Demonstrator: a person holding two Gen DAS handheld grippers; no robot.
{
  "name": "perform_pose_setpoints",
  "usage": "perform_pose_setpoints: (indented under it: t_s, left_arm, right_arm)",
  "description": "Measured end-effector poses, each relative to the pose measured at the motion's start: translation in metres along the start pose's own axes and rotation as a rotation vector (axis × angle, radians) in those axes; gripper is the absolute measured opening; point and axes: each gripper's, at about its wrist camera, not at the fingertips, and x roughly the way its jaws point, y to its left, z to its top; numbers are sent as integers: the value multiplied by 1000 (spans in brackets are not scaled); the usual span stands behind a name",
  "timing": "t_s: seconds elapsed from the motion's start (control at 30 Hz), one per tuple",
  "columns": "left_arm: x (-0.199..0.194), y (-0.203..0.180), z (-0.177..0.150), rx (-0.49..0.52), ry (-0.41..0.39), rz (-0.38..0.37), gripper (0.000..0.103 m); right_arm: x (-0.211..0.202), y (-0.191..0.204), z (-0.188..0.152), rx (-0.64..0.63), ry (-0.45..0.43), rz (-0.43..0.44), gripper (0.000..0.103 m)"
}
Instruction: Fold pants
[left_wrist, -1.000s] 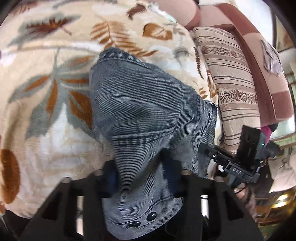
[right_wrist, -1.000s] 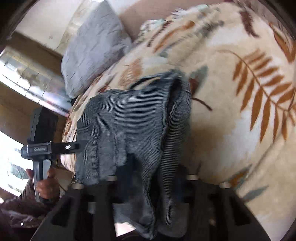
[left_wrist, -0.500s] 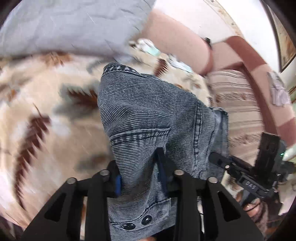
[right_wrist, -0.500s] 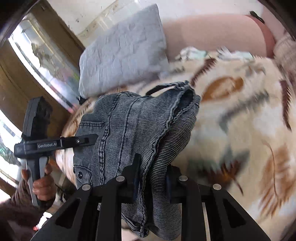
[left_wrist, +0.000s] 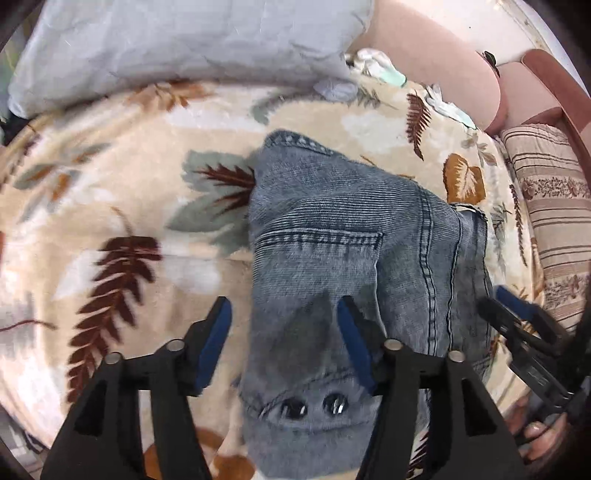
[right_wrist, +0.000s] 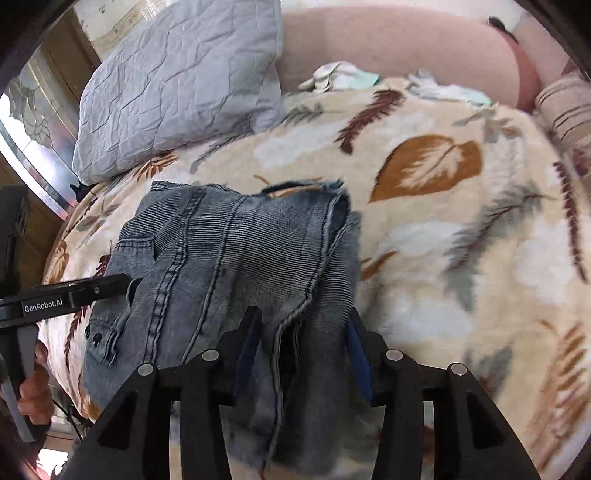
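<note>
The folded grey-blue denim pants (left_wrist: 351, 240) lie on a cream blanket with a leaf print (left_wrist: 110, 184). Their waistband with two buttons points toward me in the left wrist view. My left gripper (left_wrist: 284, 314) is open, its jaws wide apart over the waistband end. My right gripper (right_wrist: 303, 325) is open too, its blue pads either side of the pants' (right_wrist: 240, 251) thick folded edge. The left gripper also shows at the left edge of the right wrist view (right_wrist: 74, 291), beside the pants.
A grey quilted pillow (right_wrist: 177, 81) lies at the back left. A pink sofa back (right_wrist: 388, 48) runs behind the blanket. A striped cushion (left_wrist: 554, 229) sits at the right. Small white and green cloths (right_wrist: 343, 79) lie near the sofa back.
Both grippers were shut on the pants and held them up. Now the pants lie on the blanket and both grippers have opened.
</note>
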Motion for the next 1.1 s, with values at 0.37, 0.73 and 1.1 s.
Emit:
perform_pose_setpoints:
  t_s: [0.37, 0.73, 1.1]
  left_arm:
    - [-62, -10, -73, 65, -234, 137, 82]
    - [-82, -30, -135, 156, -265, 171, 82]
    - [-94, -50, -160, 238, -250, 74, 82]
  right_arm:
    - [-96, 57, -54, -166, -160, -217, 103]
    - [-128, 75, -112, -215, -186, -308, 103]
    - [-144, 63, -131, -151, -169, -286, 103]
